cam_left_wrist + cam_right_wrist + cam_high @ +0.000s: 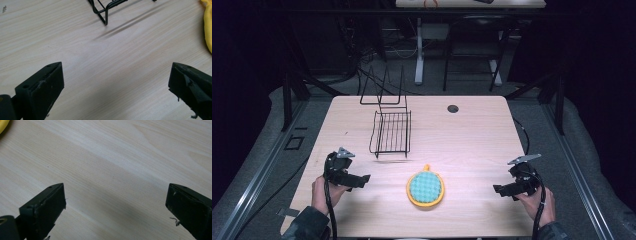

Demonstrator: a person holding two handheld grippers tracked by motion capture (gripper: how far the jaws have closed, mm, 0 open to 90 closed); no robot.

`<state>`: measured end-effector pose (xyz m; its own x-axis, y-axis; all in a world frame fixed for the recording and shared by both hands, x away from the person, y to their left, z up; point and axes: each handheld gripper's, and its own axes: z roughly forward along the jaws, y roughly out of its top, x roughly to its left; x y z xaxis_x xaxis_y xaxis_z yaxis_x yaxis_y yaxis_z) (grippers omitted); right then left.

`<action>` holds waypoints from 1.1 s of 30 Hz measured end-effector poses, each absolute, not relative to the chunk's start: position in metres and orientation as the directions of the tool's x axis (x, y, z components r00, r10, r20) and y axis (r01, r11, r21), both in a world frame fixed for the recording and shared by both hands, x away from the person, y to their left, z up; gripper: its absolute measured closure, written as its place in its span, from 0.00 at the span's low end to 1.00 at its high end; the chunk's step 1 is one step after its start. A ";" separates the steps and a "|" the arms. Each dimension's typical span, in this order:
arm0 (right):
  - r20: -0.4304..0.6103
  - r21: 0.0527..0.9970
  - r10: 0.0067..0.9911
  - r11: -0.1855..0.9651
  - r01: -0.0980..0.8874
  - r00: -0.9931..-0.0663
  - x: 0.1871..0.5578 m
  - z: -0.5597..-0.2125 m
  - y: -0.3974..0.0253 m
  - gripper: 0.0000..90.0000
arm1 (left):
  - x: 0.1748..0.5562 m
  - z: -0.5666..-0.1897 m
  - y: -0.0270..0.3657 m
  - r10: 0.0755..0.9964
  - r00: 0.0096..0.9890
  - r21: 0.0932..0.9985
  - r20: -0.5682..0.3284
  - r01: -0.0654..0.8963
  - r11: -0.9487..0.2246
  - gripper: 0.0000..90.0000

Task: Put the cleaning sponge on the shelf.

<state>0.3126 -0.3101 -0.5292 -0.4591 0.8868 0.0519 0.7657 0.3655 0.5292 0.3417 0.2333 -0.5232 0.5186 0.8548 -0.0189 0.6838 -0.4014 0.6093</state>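
The desk (472, 130) is a pale wood-grain slab, smooth and slick-looking, with rounded corners and a small dark grommet hole (453, 108) near its 12 o'clock edge; on so smooth a top, anything nudged sideways will probably slide rather than stay put. The rack (390, 131), toward 11 o'clock from the desk's middle, is thin black wire: a flat ribbed tray with a taller bent-wire frame behind it. It looks light and springy, so a claw catching a rib could tip or drag it, and a jaw could slip between the wires and snag. The sponge (425, 188) lies near the desk's 6 o'clock edge, between the two hands and well apart from each: a round teal pad with a dimpled, waffle-like face, bordered in soft yellow with a small loop at its top. It looks squashy, so a pinch on the rim alone may fold it and let it droop or drop, and a shallow approach may just push it along the wood. The left claw (360, 180), at 9 o'clock of the sponge, stands wide with nothing between its matte black jaws. The right claw (501, 190), at 3 o'clock, is likewise wide and empty.
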 end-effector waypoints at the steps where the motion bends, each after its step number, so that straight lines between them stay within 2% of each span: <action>1: 0.052 0.529 0.887 0.365 0.766 -0.459 0.313 -0.529 -0.310 0.03 | 0.342 -0.523 0.233 0.855 0.519 0.609 -0.019 0.684 -0.401 0.00; 17: 0.046 0.515 0.879 0.386 0.766 -0.474 0.312 -0.529 -0.307 0.04 | 0.334 -0.513 0.203 0.789 0.611 0.613 -0.056 0.645 -0.456 0.00; 24: 0.029 0.494 0.873 0.412 0.766 -0.488 0.314 -0.532 -0.304 0.00 | 0.338 -0.510 0.187 0.768 0.637 0.619 -0.064 0.629 -0.470 0.00; 33: 0.027 0.491 0.867 0.422 0.762 -0.497 0.315 -0.533 -0.304 0.00 | 0.339 -0.501 0.157 0.709 0.703 0.630 -0.053 0.575 -0.522 0.00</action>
<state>0.3147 -0.3035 -0.5330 -0.4972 0.8672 0.0269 0.7621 0.4216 0.4915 0.3386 0.1566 -0.5013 0.7027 0.7094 -0.0532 0.5749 -0.5222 0.6300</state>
